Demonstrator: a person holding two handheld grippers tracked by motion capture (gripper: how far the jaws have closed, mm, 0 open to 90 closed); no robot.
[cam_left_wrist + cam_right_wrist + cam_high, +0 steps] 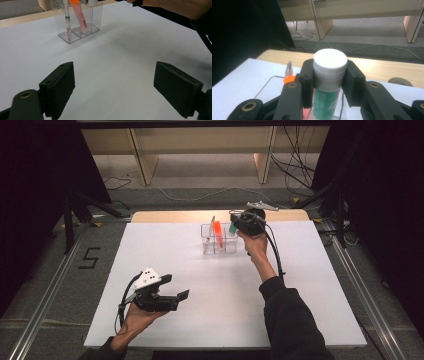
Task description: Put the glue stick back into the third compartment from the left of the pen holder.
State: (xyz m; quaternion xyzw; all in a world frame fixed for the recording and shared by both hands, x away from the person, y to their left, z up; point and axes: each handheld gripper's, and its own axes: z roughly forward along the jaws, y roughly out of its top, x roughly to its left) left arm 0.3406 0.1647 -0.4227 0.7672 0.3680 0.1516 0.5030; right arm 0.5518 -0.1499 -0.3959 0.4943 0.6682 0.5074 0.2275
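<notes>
The green tube (pixel 325 100) with a white ribbed cap stands upright over the clear organizer (pixel 218 240), clamped below the cap by the right gripper (pixel 329 82). The left gripper (pixel 113 87) hovers near the table's front, jaws wide apart.

I see a clear, glossy plastic organizer (pixel 82 22) on the counter's (pixel 200 290) matt white sheet (bare wood at its far edge). My right tool's (pixel 329 82) matt black jaws pinch a smooth tube (pixel 325 100) with a white plastic cap.
</notes>
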